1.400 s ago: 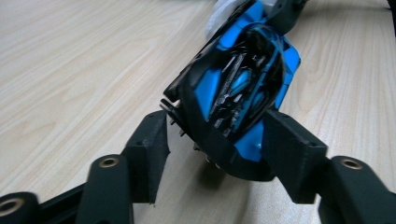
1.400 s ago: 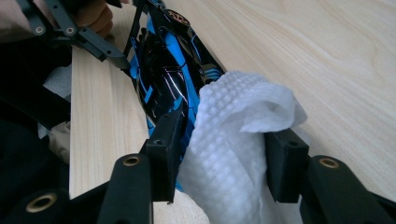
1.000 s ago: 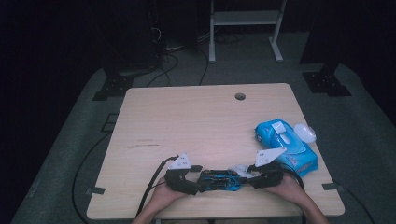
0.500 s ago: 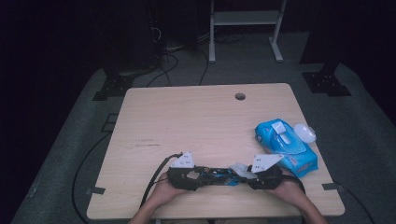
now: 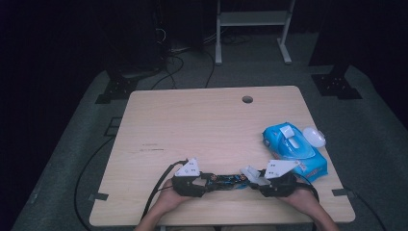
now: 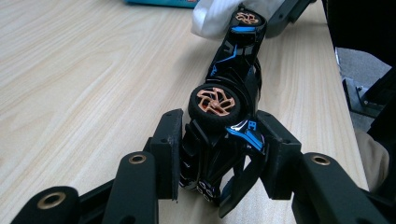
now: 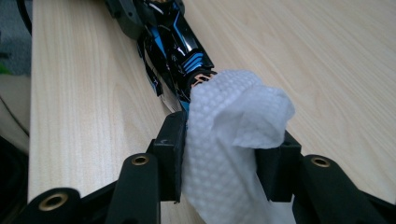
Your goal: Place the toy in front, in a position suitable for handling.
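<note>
A black toy car (image 5: 223, 179) with blue trim and copper wheels lies lengthwise near the table's front edge, between my two grippers. My left gripper (image 6: 219, 154) is shut on one end of the car (image 6: 229, 116); its jaws have just been closing, with the car body between the pads. My right gripper (image 7: 224, 149) is shut on a bunched white wipe (image 7: 229, 126), which presses against the car's other end (image 7: 173, 42). In the high view the left gripper (image 5: 207, 180) and the right gripper (image 5: 252, 179) face each other, with the wipe (image 5: 250, 172) at the car's right end.
A blue pack of wipes (image 5: 293, 149) lies at the right edge of the wooden table (image 5: 192, 125), with a white rounded object (image 5: 313, 137) beside it. A cable hole (image 5: 247, 99) sits near the far edge. Both hands rest at the front edge.
The right gripper with the wipe has shifted a little at the car's end. The left hand has kept still, with the car still between both grippers.
</note>
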`<state>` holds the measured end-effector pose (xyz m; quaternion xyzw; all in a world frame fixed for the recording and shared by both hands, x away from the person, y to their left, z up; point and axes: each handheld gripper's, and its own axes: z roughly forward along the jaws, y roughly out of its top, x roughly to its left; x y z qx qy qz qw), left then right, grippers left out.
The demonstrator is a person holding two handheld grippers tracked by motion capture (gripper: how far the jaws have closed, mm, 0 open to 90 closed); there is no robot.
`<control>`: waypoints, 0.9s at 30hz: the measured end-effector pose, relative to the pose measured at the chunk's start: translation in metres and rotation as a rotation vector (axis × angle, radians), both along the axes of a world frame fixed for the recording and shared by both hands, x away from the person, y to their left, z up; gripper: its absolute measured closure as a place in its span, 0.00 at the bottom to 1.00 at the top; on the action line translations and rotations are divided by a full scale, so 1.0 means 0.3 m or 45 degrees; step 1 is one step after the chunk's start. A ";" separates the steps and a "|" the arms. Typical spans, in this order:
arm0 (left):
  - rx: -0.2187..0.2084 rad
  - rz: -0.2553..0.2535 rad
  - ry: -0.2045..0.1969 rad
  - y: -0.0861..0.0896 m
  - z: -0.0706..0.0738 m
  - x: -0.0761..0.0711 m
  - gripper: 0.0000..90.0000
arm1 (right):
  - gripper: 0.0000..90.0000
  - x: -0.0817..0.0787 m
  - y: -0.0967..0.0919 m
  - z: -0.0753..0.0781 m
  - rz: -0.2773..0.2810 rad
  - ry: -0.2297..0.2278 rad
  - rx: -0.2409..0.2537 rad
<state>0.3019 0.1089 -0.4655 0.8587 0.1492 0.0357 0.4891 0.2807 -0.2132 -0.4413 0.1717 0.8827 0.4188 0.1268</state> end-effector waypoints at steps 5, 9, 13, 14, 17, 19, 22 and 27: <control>0.000 -0.001 0.001 0.001 0.000 0.001 0.62 | 0.81 0.009 -0.038 0.015 -0.021 0.052 0.089; -0.001 -0.003 0.002 0.001 0.000 0.002 0.63 | 0.94 0.018 -0.044 0.031 -0.048 0.075 0.130; 0.003 -0.003 -0.009 -0.001 0.000 -0.001 0.63 | 0.96 0.004 0.006 0.058 0.008 0.070 0.168; 0.003 -0.002 -0.009 -0.001 0.000 -0.001 0.63 | 0.96 -0.001 0.026 0.066 0.037 0.072 0.184; 0.007 -0.006 -0.017 -0.002 0.001 -0.004 0.63 | 0.96 -0.014 0.095 0.081 0.104 0.071 0.193; 0.014 -0.008 -0.027 -0.002 0.002 -0.006 0.63 | 0.96 -0.016 0.136 0.079 0.131 0.078 0.179; 0.014 -0.008 -0.028 -0.001 0.002 -0.006 0.63 | 0.96 -0.006 0.160 0.063 0.109 0.075 0.134; 0.004 -0.007 -0.021 0.002 0.000 -0.003 0.63 | 0.96 0.003 0.104 0.051 0.025 0.086 0.166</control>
